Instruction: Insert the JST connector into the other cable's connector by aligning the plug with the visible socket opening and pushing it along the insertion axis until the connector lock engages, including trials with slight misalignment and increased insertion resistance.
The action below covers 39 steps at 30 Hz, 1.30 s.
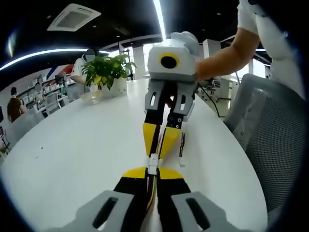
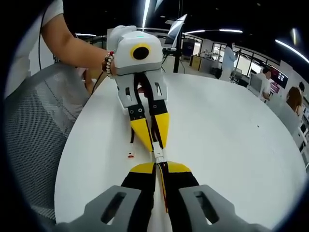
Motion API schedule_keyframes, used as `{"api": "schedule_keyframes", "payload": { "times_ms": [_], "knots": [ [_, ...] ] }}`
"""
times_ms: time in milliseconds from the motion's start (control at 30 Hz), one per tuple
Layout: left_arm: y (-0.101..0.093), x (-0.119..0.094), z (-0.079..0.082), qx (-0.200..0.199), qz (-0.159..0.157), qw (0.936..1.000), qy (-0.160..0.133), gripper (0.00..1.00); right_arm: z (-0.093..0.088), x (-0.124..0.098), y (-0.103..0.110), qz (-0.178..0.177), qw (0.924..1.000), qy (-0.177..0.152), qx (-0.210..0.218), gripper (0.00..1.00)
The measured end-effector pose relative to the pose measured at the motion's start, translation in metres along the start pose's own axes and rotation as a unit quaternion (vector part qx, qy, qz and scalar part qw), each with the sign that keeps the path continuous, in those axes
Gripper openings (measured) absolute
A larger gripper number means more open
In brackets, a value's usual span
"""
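Note:
My left gripper (image 1: pixel 152 171) rises from the bottom of the left gripper view, its yellow-tipped jaws shut on a cable with red and yellow wires. A small white JST connector (image 1: pixel 152 164) sticks out past its tips. The right gripper (image 1: pixel 155 154) comes down from above, tip to tip with it, shut on the other cable's connector. In the right gripper view my right gripper (image 2: pixel 160 167) is shut on its wired cable, with the white connector pair (image 2: pixel 158 153) between it and the left gripper (image 2: pixel 154 146). The two connectors touch; whether they are locked together I cannot tell.
The round white table (image 1: pixel 72 145) carries a spare cable (image 1: pixel 182 149) beside the grippers, also seen as a spare cable (image 2: pixel 131 145) with a small plug. A potted plant (image 1: pixel 108 72) stands at the far side. A grey mesh chair (image 2: pixel 34 130) sits at the table's edge. A person's arm (image 1: pixel 222 53) holds the right gripper.

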<state>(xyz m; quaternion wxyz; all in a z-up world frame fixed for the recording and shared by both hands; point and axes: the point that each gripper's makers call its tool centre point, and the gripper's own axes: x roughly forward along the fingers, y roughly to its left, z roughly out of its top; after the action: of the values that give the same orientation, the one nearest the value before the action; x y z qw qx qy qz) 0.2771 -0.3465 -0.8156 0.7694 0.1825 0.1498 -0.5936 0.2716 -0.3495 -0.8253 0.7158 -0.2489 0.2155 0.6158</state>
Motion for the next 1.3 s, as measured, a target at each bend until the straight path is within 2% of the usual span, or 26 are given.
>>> {"api": "schedule_keyframes", "payload": {
  "times_ms": [267,833,1300],
  "knots": [
    [0.013,0.006,-0.006,0.01,0.005,0.9998,0.018,0.0,-0.004,0.008,-0.012,-0.014,0.9998,0.001,-0.014,0.04],
    [0.047,0.019,-0.018,0.008,0.026,0.9983,0.051,0.0,-0.012,0.022,-0.045,-0.047,0.9989,-0.006,0.003,0.05],
    [0.049,0.02,-0.024,-0.007,0.032,0.9977,0.059,0.01,-0.016,0.026,-0.049,-0.054,0.9984,-0.005,0.016,0.06]
  ]
}}
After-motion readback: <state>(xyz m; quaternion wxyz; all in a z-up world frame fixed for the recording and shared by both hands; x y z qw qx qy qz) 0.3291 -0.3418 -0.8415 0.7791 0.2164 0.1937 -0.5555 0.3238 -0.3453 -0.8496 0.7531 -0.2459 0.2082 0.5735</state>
